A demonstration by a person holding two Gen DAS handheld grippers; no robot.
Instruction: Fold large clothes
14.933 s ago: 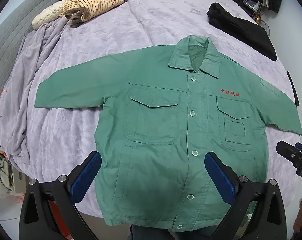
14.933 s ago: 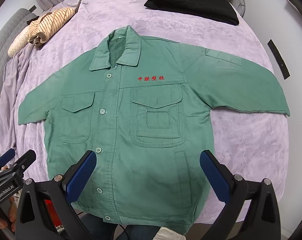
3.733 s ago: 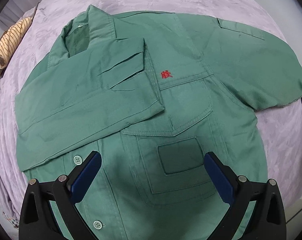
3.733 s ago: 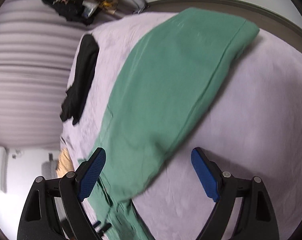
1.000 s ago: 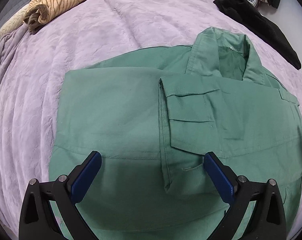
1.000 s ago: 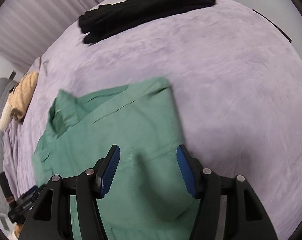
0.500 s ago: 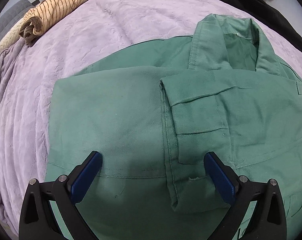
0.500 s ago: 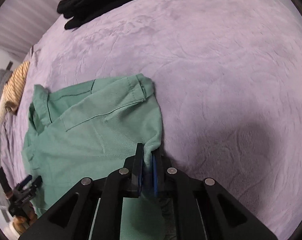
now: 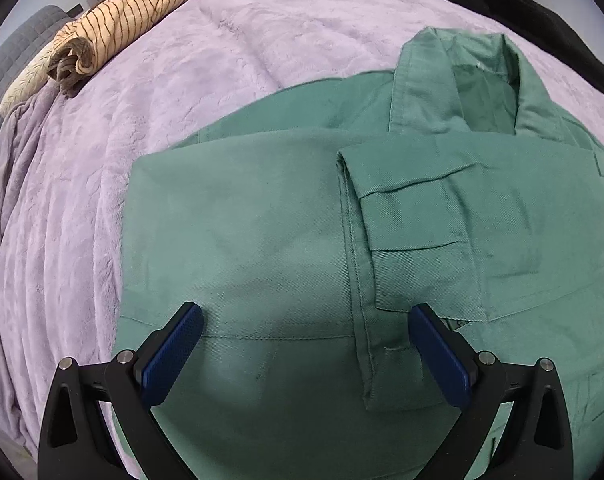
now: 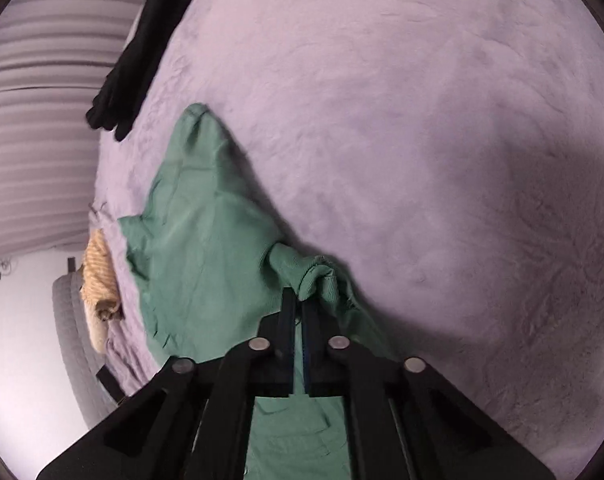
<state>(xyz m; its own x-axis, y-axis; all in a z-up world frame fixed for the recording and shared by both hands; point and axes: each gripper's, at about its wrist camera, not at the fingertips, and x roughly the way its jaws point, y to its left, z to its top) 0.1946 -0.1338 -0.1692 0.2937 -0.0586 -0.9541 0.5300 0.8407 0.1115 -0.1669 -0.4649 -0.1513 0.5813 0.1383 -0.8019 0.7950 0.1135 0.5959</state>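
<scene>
1. The right hand-held gripper point(image 10: 300, 300) has its jaws pressed together on a bunched fold at the edge of the green jacket point(image 10: 206, 248), the cloth pulled up into a small knot at the tips.
2. The left hand-held gripper point(image 9: 306, 344) hangs over the jacket point(image 9: 262, 240) with its blue pads point(image 9: 172, 354) wide apart, nothing between them.
3. The jacket lies on the bed's lilac blanket point(image 9: 102, 160), both sleeves folded in across its front, one cuff point(image 9: 382, 240) overlapping the other sleeve, collar point(image 9: 462, 80) farther off.
4. Beyond it, a striped tan garment point(image 9: 114, 36) lies rolled near the bed's far left edge.
5. A black garment point(image 9: 522, 16) lies at the far right.
</scene>
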